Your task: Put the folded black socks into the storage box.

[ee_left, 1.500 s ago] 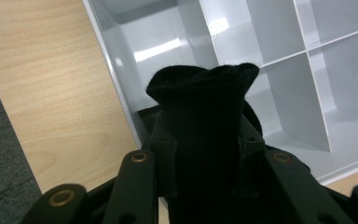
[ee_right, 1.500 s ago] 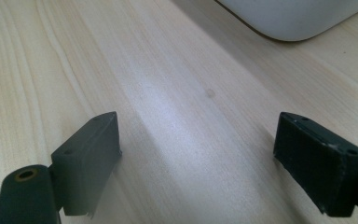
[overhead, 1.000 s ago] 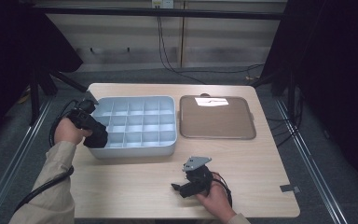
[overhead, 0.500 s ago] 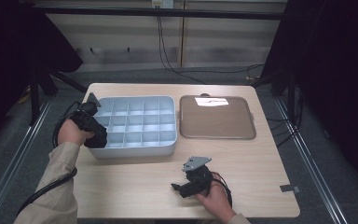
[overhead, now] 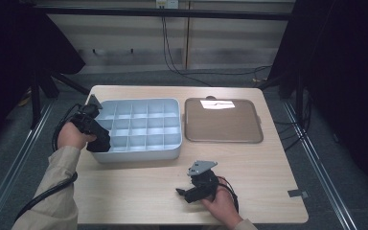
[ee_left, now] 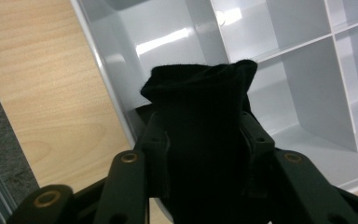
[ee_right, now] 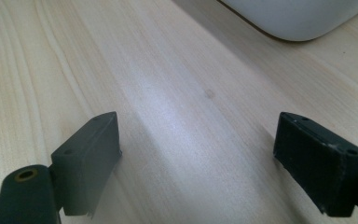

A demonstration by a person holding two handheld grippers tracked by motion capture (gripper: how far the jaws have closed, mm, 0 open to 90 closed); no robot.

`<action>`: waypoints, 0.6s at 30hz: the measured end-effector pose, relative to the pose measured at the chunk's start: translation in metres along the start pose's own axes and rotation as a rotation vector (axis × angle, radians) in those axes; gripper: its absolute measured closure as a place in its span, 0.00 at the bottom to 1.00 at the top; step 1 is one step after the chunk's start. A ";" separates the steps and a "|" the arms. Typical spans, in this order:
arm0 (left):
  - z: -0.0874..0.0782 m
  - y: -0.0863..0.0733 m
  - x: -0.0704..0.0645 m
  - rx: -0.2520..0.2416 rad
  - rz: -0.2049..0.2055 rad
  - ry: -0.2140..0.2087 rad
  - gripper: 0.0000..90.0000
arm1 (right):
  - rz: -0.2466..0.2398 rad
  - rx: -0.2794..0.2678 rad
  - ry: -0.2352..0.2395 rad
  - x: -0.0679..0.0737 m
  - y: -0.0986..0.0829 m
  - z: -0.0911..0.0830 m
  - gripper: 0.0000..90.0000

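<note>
The person's left forearm reaches in from the near left, with the left gripper (overhead: 95, 134) over the near-left corner of the pale compartment tray (overhead: 168, 103). Its jaws are pinching a black cloth (ee_left: 200, 126), a soft, matte, folded piece standing upright above a near-left compartment. The right gripper (ee_right: 200, 161) rests low over the bare wooden table (overhead: 258, 167) near the front edge, jaws spread wide. A brown flat tray (overhead: 223, 122) lies right of the compartment tray.
</note>
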State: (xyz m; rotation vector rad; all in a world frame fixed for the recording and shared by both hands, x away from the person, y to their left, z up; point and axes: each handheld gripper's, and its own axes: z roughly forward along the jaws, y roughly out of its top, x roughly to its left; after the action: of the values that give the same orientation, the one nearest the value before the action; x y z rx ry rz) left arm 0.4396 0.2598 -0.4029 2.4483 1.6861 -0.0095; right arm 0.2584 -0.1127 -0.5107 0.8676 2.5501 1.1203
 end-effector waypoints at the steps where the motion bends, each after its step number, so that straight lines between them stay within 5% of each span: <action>1: -0.001 0.000 0.000 -0.003 -0.005 -0.002 0.67 | 0.000 0.000 0.000 0.000 0.000 0.000 0.16; 18: -0.025 0.001 0.003 -0.040 -0.030 -0.001 0.58 | -0.002 -0.001 0.002 0.000 0.000 0.001 0.16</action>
State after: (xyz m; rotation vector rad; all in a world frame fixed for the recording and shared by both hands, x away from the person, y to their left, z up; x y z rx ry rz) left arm 0.4394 0.2655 -0.3785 2.3943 1.7053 0.0195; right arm 0.2591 -0.1124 -0.5108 0.8643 2.5509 1.1222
